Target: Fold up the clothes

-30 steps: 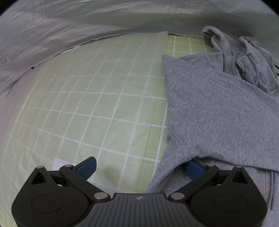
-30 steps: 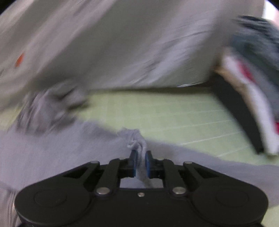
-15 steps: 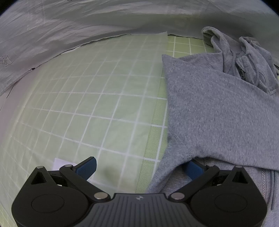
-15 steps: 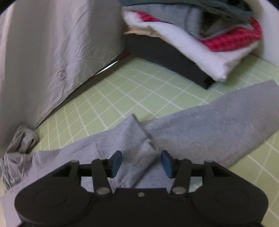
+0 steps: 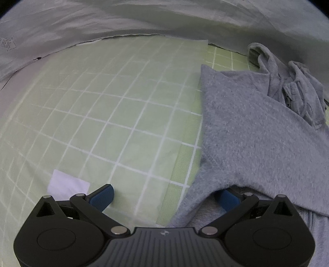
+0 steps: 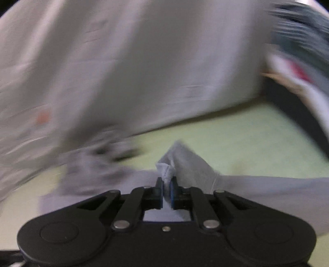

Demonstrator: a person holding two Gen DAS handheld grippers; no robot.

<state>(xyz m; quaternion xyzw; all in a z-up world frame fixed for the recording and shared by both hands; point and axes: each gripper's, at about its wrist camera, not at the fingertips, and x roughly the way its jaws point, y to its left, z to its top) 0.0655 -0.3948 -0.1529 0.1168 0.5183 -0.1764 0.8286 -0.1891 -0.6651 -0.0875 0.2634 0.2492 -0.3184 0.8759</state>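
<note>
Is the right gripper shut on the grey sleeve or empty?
Shut on it: the right gripper has just closed, pinching a bunched fold of the grey sleeve.

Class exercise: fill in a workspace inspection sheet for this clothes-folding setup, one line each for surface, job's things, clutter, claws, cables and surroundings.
Surface: pale green cutting mat with white grid lines, partly under a translucent sheet.
Job's things: grey zip-up hooded sweatshirt spread on the mat, hood bunched at the far end.
Clutter: small white paper label; blurred stack of folded clothes at far right.
Claws: left claw open, one finger under the sweatshirt's edge; right claw has just been closing, pinching a fold of the sweatshirt.
Cables: nothing seen.
Surroundings: wrinkled white cloth backdrop.
</note>
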